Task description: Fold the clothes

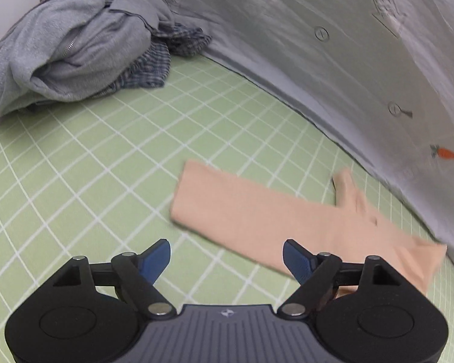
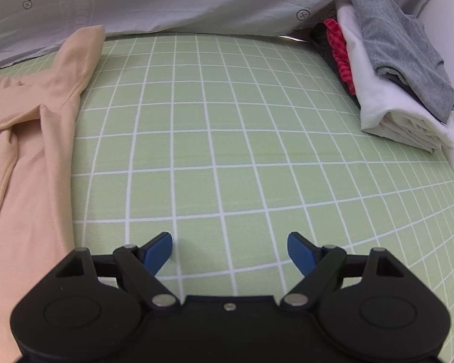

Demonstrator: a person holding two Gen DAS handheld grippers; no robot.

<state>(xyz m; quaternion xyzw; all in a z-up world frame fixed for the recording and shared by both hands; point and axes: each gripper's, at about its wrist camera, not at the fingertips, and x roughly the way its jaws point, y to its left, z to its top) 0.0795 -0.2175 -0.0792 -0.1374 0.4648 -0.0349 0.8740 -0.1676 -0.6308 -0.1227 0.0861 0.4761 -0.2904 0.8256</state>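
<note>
The peach garment (image 2: 24, 139) lies spread flat on the green checked bed sheet (image 2: 215, 139), at nine o'clock of the right gripper (image 2: 230, 249) and two o'clock of the left gripper (image 1: 227, 257). Both jaws stand released, empty. It looks mid-fold; the next move likely calls for pinching an edge. One crumpled pile (image 1: 75, 48) at eleven o'clock; one folded stack (image 2: 393, 69) at one o'clock.
</note>
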